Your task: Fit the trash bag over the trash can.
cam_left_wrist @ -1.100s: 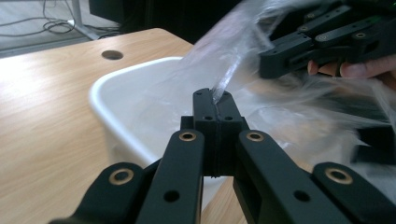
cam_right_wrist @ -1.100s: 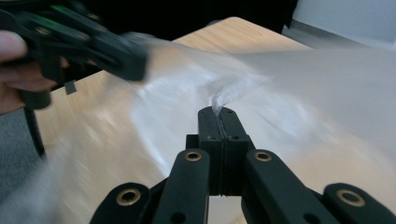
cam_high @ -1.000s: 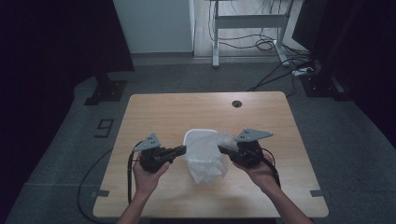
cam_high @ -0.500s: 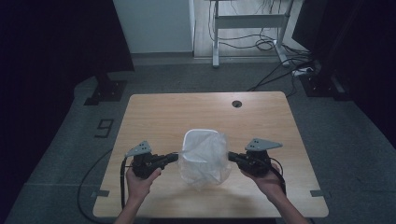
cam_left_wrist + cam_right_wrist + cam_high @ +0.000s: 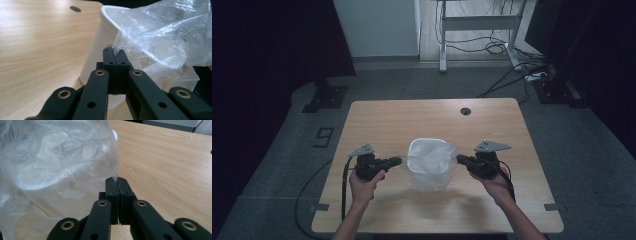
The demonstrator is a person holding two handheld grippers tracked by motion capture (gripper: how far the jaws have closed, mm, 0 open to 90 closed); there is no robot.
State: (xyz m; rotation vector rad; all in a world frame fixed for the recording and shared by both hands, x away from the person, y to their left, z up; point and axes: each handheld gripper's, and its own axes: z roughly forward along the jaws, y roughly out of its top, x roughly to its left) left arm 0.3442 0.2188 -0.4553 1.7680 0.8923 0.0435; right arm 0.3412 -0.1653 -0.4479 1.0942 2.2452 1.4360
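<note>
A white plastic bin (image 5: 422,148) stands at the middle of the wooden table (image 5: 387,120). A clear plastic bag (image 5: 434,172) is draped over it and down its near side. My left gripper (image 5: 399,161) is shut on the bag's left edge, level with the bin's rim. My right gripper (image 5: 459,159) is shut on the bag's right edge. In the left gripper view the jaws (image 5: 114,51) pinch the film (image 5: 160,37) beside the bin's wall (image 5: 98,50). In the right gripper view the jaws (image 5: 116,180) pinch the film (image 5: 55,170), with the bin's rim (image 5: 114,133) behind it.
A round cable hole (image 5: 465,111) sits near the table's far edge. Behind the table stand a metal desk frame (image 5: 477,22) and loose cables (image 5: 512,55) on the floor. A cable (image 5: 344,190) trails from my left gripper over the near left edge.
Both hands have sunk and spread apart. The bag, bunched between them a second ago, is now stretched wide and lower over the bin.
</note>
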